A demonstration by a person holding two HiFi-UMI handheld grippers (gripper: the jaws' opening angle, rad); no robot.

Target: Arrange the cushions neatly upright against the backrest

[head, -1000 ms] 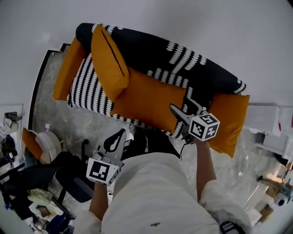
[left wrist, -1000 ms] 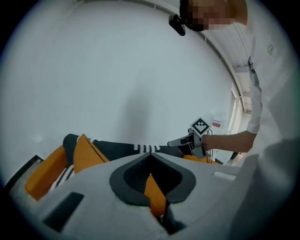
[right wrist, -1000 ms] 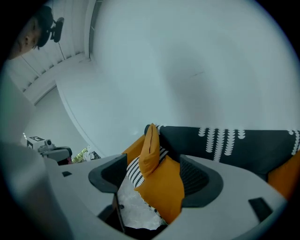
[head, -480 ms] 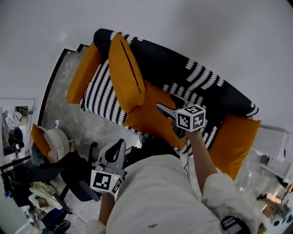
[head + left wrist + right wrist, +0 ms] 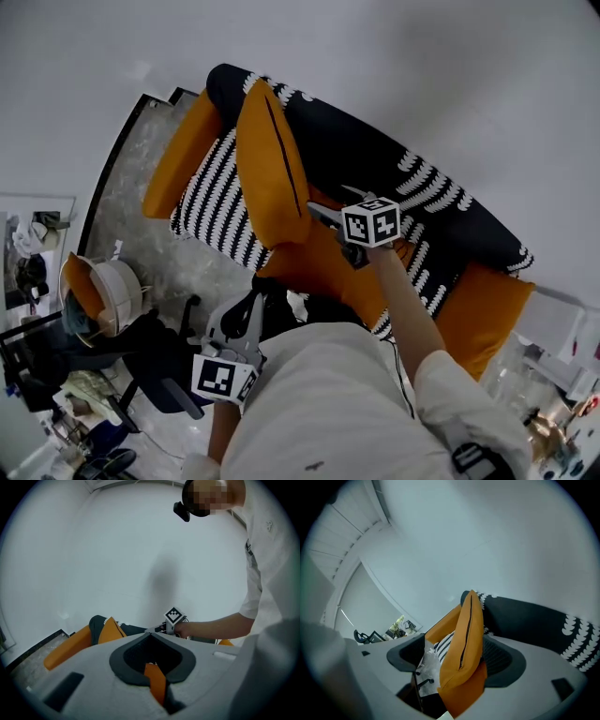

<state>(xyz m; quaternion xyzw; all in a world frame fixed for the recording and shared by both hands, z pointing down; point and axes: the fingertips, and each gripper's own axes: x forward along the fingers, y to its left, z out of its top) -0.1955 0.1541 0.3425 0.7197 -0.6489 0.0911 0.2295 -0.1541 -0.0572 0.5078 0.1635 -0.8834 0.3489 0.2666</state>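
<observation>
My right claw (image 5: 323,208), spread, sits beside the orange zipped fabric cushion (image 5: 272,164); I'd straddle its edge squarely before pinching. My left claw (image 5: 251,307) is pressed together.

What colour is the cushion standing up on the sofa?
The cushion is orange with a dark seam line; head view shows it best.

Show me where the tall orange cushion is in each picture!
Head view: the tall orange cushion stands upper middle, on the sofa's left part.
Left gripper view: small, left of centre.
Right gripper view: big, bottom centre.
Shared landmark: the black backrest behind it.
</observation>
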